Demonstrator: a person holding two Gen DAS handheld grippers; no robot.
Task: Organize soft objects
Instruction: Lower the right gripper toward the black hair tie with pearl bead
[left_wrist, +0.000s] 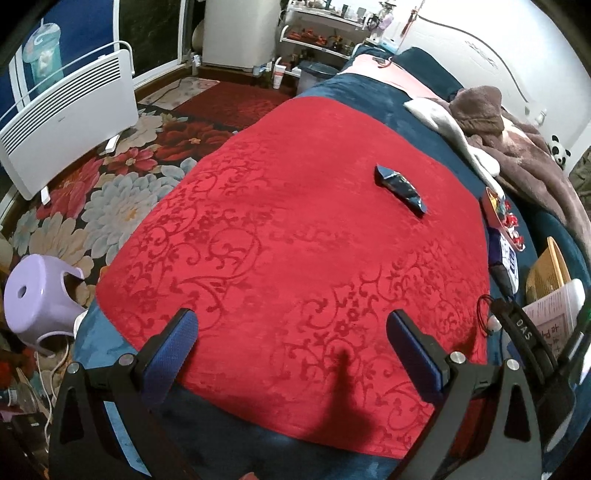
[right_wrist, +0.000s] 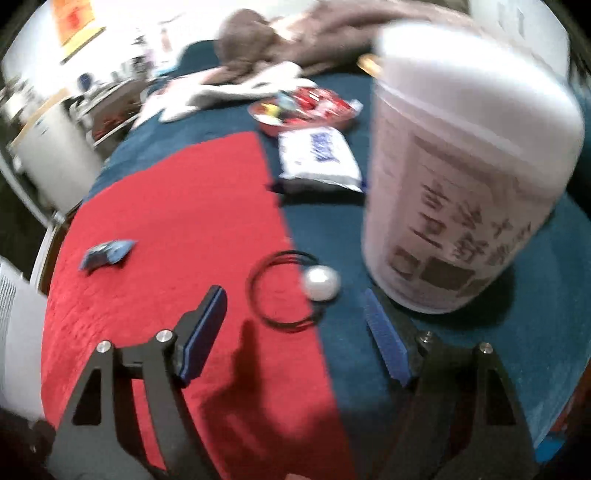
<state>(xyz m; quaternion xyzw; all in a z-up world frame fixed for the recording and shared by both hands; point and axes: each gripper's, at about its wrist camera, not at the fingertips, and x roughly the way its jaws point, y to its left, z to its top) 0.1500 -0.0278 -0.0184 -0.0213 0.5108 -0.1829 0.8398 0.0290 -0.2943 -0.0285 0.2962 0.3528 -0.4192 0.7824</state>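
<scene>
At the bottom of the right wrist view, the right gripper (right_wrist: 295, 328) stands with its jaws spread wide and nothing between the blue pads. Just beyond the fingertips, at the centre of the frame, lies a hair tie (right_wrist: 282, 290), a thin black elastic loop with a white pearl bead (right_wrist: 320, 282) fixed to its right side. It straddles the seam where the red cloth (right_wrist: 177, 206) meets the dark blue bedcover (right_wrist: 480, 350). I judge it very light and limp; the loop would flatten and slip under a pinch, so the firm bead, or the band right beside it, looks the surest hold, though the bead's round gloss may let it squirt from the pads. A white canister (right_wrist: 465, 173) rises close to the right of it. Left of centre rests a small blue packet (right_wrist: 107, 253), crinkly and light by its look, best taken across its narrow middle. Farther up the frame sit a white wipes pack (right_wrist: 317, 158), a red tray of sweets (right_wrist: 306, 107) and brown blankets (right_wrist: 295, 40).

In the left wrist view, the left gripper (left_wrist: 291, 332) hangs at the lower edge over the red cloth, jaws equally wide and empty. The same packet lies well beyond it, right of centre, and the hair tie peeks in at the right edge.
</scene>
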